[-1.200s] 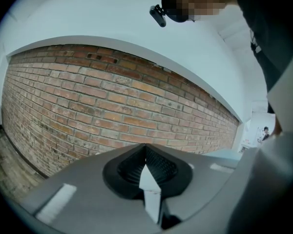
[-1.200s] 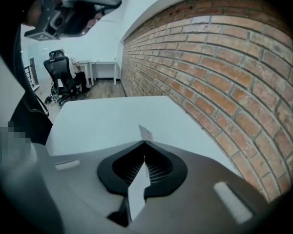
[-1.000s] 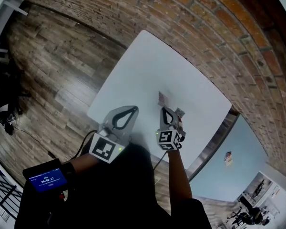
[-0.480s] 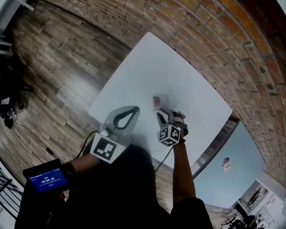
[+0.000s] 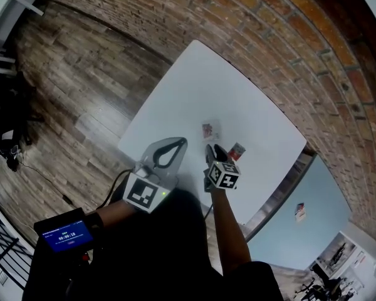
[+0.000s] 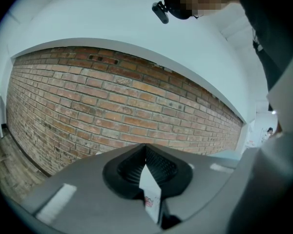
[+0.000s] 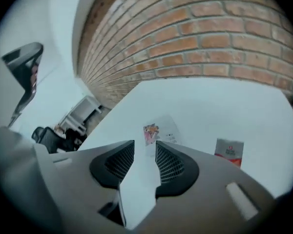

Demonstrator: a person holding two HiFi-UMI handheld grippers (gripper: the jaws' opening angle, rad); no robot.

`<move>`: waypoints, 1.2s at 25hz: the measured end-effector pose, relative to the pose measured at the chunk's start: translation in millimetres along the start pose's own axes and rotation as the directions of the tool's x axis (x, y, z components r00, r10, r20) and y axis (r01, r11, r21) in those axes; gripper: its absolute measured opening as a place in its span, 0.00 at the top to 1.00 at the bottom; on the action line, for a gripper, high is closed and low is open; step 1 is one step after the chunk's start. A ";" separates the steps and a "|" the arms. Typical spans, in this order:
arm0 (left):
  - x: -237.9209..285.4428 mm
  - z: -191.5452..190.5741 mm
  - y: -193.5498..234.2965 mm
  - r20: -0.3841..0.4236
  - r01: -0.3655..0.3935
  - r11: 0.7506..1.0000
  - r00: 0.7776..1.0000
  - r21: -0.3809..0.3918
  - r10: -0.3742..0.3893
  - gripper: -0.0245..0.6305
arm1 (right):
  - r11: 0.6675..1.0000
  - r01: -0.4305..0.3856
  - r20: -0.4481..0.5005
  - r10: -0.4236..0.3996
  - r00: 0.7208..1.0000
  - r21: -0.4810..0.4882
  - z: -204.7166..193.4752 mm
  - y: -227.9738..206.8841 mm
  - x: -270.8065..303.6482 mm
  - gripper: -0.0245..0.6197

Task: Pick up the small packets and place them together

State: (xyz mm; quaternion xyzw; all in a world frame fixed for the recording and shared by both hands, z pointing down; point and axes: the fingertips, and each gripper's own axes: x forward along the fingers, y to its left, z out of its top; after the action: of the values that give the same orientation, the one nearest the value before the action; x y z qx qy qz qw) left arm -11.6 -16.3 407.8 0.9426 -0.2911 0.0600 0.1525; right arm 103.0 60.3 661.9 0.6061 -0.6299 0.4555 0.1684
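My left gripper (image 5: 175,147) hovers over the table's near edge, shut on a small white packet (image 6: 151,195) with a red print, held edge-on between its jaws. To its right, my right gripper (image 5: 210,151) points down at the white table (image 5: 194,86). Its jaws have just been opening, and only bare table shows between them (image 7: 145,152). A red-and-white packet (image 5: 236,150) (image 7: 229,151) lies flat just right of that gripper. A white packet with a pink picture (image 5: 211,130) (image 7: 158,132) lies just beyond its tips.
A brick wall (image 5: 288,49) runs along the table's far side. Wood floor (image 5: 75,86) lies to the left. The table's right corner (image 5: 304,140) drops off to a pale blue surface (image 5: 301,218).
The right gripper has rolled, come down toward the table and opened. The red-and-white packet it carried now lies on the table beside it. The left gripper has stayed put.
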 end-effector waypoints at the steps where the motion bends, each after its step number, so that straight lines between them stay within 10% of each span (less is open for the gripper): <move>1: -0.3 0.6 0.2 0.002 0.004 1.000 1.000 0.001 -0.004 0.96 | 0.996 0.012 0.007 -0.012 1.000 0.089 -2.3 0.8 5.1 0.75; 9: -7.0 -6.1 6.6 -0.019 0.015 1.000 1.000 0.012 -0.015 0.96 | 0.820 0.113 0.038 -0.162 0.986 0.561 -9.5 -27.3 25.0 0.77; 20: -13.8 0.1 32.7 -0.005 0.007 1.000 1.000 -0.013 -0.007 0.96 | 0.560 0.151 -0.055 -0.185 0.981 0.814 -33.8 -40.0 41.6 0.81; 26: -12.5 3.5 31.4 -0.007 0.021 0.997 1.000 0.074 -0.021 0.96 | 0.652 0.170 -0.060 -0.187 0.981 0.739 -32.0 -45.0 36.9 0.94; 30: -12.0 0.4 32.3 -0.004 0.000 1.000 1.000 0.023 0.000 0.96 | 0.853 0.174 -0.067 -0.163 0.984 0.491 -20.2 -43.8 25.6 0.95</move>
State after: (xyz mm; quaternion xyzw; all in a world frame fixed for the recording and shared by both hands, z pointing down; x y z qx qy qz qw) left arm -39.8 -35.5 413.1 0.9441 -0.2902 0.0651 0.1423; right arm 131.1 66.9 708.3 0.6766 -0.4346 0.5920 0.0537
